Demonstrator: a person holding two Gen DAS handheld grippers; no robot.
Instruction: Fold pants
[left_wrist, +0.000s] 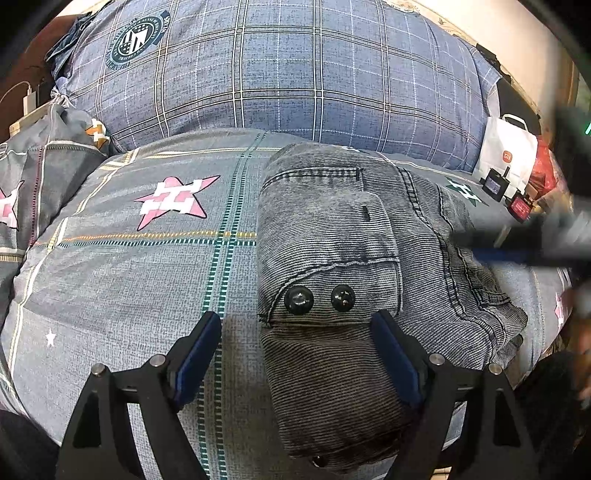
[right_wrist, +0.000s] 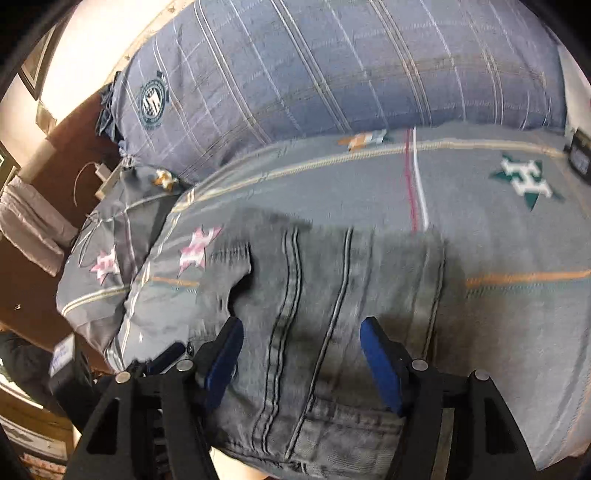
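Pants (left_wrist: 332, 266): laid folded on the bedspread (left_wrist: 129, 277), in front of the pillow (left_wrist: 277, 74) | Left gripper (left_wrist: 295, 332): held wide open over the pants' buttoned end, nothing gripped | Right gripper (right_wrist: 301, 343): held wide open above the pants' seams, nothing gripped; view blurred

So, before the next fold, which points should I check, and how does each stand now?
1. Left tool open: ok.
2. Right tool open: ok.
3. Jeans on the bed, not hanging off: cannot tell; the near edge is out of view.
4. Jeans already folded compactly: ok.
5. Buttons clear of the left pads: ok.
6. Right view sharp enough to aim: not ok, blurred.
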